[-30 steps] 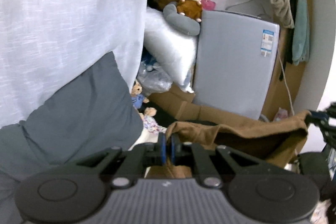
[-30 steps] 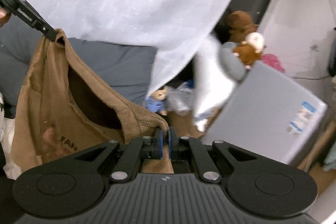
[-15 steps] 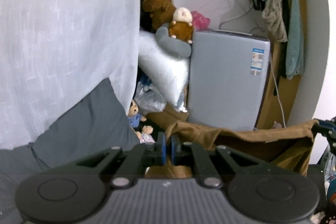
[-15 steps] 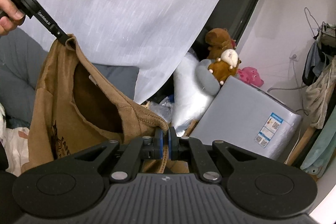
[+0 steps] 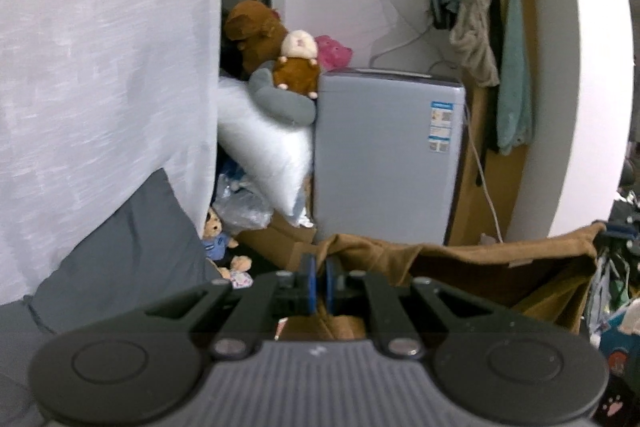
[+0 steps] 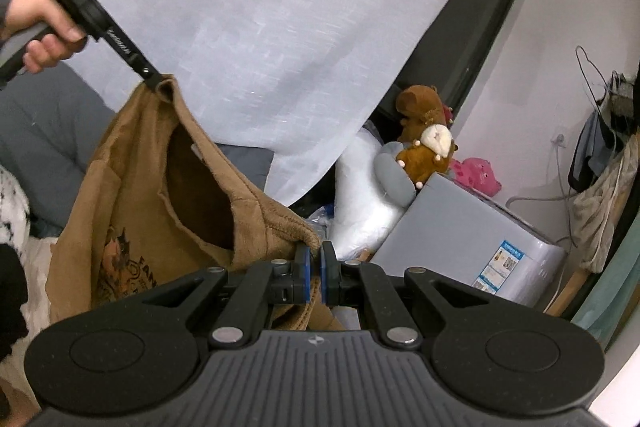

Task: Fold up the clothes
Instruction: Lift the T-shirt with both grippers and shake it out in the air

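Brown shirt [image 6: 160, 211] (airborne), pinched by both grippers

We see a brown garment [image 6: 168, 211] of soft, matt, slightly fuzzy cloth with a stitched hem and a printed graphic. The right gripper [image 6: 314, 269] is matt black plastic with a ribbed grey housing, metal pivot pins and blue pads [image 6: 305, 267]. The left gripper [image 5: 319, 285] looks the same. The curtain [image 6: 260, 39] is thin, slubby white cloth. The grey appliance [image 5: 384, 163] has a smooth, satin casing with a paper label. The toys [image 5: 280, 47] are plush.
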### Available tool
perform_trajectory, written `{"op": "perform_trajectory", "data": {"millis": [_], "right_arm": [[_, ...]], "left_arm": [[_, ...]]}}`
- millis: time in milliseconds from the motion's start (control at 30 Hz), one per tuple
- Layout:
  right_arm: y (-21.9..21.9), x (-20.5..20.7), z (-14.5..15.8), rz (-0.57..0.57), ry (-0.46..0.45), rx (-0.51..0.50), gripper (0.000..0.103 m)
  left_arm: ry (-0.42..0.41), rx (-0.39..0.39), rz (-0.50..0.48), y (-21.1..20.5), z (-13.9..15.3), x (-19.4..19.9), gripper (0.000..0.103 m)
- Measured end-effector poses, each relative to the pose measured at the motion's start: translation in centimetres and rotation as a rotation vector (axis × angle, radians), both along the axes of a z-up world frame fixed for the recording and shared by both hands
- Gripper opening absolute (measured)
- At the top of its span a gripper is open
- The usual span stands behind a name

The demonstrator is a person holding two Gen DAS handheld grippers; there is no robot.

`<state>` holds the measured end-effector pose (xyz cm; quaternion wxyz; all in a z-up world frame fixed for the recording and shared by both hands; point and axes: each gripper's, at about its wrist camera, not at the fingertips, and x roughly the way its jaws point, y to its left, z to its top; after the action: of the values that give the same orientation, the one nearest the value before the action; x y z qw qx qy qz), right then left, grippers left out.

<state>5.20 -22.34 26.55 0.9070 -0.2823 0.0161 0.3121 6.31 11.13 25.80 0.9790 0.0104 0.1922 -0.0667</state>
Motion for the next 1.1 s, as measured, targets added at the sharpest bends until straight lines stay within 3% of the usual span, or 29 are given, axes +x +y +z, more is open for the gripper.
{"op": "perform_trajectory", "data": {"millis": [167, 333, 733, 933, 1100], "right_arm": [[-1.2, -2.1, 0.8, 0.017, -0.021, 0.004, 0.005], [-1.9, -4.5, 2.3, 0.006, -0.051, 0.029, 0.005], [-1.8, -14.5, 6.8, 0.051, -0.148, -0.004, 0.005], [-1.8, -17.8, 7.5, 0.041, -0.171, -0.024, 0.005], [-1.6, -16.6, 6.1, 0.016, -0.107, -0.026, 0.005]], "left_arm": [[-0.021, 0.010, -0.079, 0.2, 0.6, -2.6, 0.005], [-0.092, 0.021, -0.139, 0.4, 2.8, -6.0, 0.005], [-0.178, -0.015, -0.216, 1.5, 6.0, -11.5, 0.005], [-0.162, -0.007, -0.261, 1.0, 5.7, -11.5, 0.005], [-0.068, -0.009, -0.257, 0.3, 3.0, -6.9, 0.005]]}}
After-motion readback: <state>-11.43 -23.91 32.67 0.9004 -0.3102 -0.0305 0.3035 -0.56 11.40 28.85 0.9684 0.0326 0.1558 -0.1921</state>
